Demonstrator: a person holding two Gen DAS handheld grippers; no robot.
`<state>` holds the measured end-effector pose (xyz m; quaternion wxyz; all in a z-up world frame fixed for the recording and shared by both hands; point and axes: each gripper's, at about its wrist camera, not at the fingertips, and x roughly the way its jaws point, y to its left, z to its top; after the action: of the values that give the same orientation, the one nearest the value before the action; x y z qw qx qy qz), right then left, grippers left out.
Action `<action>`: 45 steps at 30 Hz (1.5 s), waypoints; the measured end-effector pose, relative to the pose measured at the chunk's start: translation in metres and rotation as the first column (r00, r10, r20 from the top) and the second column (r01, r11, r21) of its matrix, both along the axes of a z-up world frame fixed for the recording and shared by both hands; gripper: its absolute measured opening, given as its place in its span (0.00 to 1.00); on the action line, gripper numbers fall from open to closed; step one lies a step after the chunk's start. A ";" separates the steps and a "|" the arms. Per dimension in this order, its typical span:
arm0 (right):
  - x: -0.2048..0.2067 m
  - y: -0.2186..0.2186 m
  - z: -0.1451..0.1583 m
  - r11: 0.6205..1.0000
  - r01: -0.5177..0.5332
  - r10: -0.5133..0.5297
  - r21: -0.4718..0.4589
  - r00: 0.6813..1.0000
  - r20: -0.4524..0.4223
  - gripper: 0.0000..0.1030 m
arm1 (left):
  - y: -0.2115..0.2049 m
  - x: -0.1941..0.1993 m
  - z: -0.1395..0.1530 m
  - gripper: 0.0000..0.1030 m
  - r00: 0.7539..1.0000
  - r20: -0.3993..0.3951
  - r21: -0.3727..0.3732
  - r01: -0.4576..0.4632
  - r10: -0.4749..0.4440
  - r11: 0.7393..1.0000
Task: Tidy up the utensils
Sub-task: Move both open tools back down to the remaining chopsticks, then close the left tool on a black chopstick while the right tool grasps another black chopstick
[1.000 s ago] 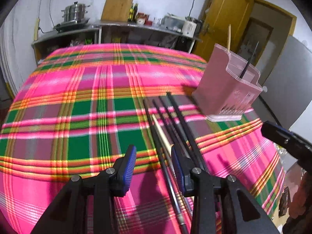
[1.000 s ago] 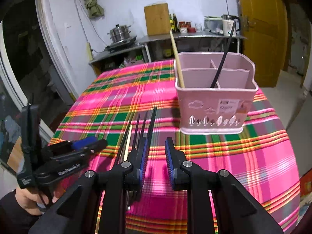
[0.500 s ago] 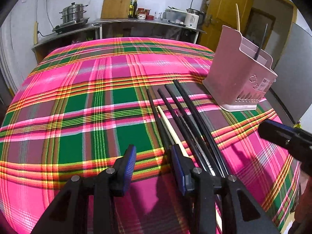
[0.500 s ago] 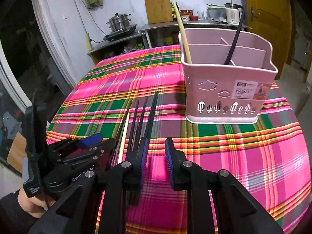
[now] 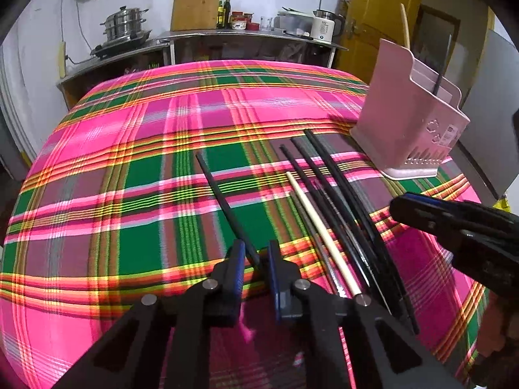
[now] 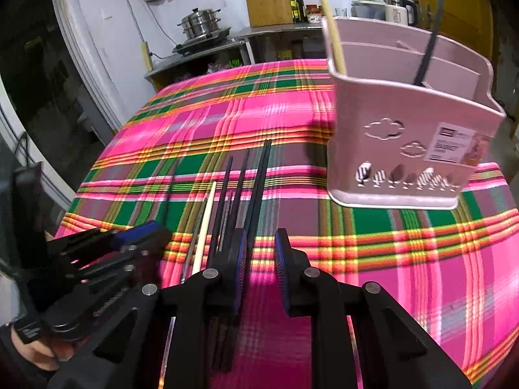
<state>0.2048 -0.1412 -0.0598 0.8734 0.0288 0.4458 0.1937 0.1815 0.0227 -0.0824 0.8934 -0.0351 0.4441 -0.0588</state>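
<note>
left claw [image 5: 256, 261]: I see it closing on one black chopstick [image 5: 223, 206], now angled away from the bundle [image 5: 327, 201] at centre-right | right claw [image 6: 261, 253]: part open, empty | basket [image 5: 408, 129] upper right: next stop, I judge

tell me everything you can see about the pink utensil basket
The pink utensil basket looks like moulded plastic, with inner dividers, raised cloud shapes, a row of small cut-outs near its base and a printed label on the front. It stands upright on the plaid tablecloth, beyond the loose chopsticks. One pale chopstick and one black chopstick lean inside it. Neither gripper touches it.
</note>
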 end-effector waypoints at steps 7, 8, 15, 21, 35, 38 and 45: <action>0.022 0.017 -0.016 1.000 -0.003 0.002 -0.025 0.999 -0.032 0.18 | 0.013 0.003 0.000 0.14 1.000 -0.014 -0.035 -0.006 0.006 0.999; 0.024 0.016 -0.018 1.000 0.001 -0.002 -0.026 0.999 -0.035 0.18 | 0.015 0.005 0.000 0.14 1.000 -0.019 -0.044 -0.012 0.011 0.999; 0.025 0.001 -0.021 1.000 0.022 -0.022 -0.009 0.999 -0.036 0.18 | 0.024 0.020 -0.001 0.14 0.998 -0.028 -0.088 -0.056 0.054 0.995; 0.032 0.009 -0.019 0.999 0.031 -0.033 -0.038 0.999 -0.042 0.18 | 0.020 0.034 -0.002 0.14 0.998 -0.020 -0.090 -0.061 0.059 0.994; 0.029 0.006 -0.021 0.998 0.028 -0.030 -0.065 0.999 -0.033 0.08 | 0.013 0.023 -0.003 0.07 1.000 -0.016 -0.090 0.025 -0.027 0.996; 0.017 0.001 -0.021 0.998 0.022 -0.024 -0.056 0.999 -0.043 0.08 | 0.015 0.010 -0.003 0.06 0.999 -0.022 -0.107 0.038 -0.041 0.994; 0.012 -0.002 -0.020 0.998 0.009 -0.014 -0.057 0.997 -0.078 0.08 | 0.014 0.002 -0.001 0.06 0.998 -0.041 -0.083 0.047 -0.050 0.995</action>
<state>0.2167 -0.1427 -0.0797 0.8568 0.0140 0.4850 0.1747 0.1837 0.0367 -0.0838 0.8797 -0.0623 0.4612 -0.0979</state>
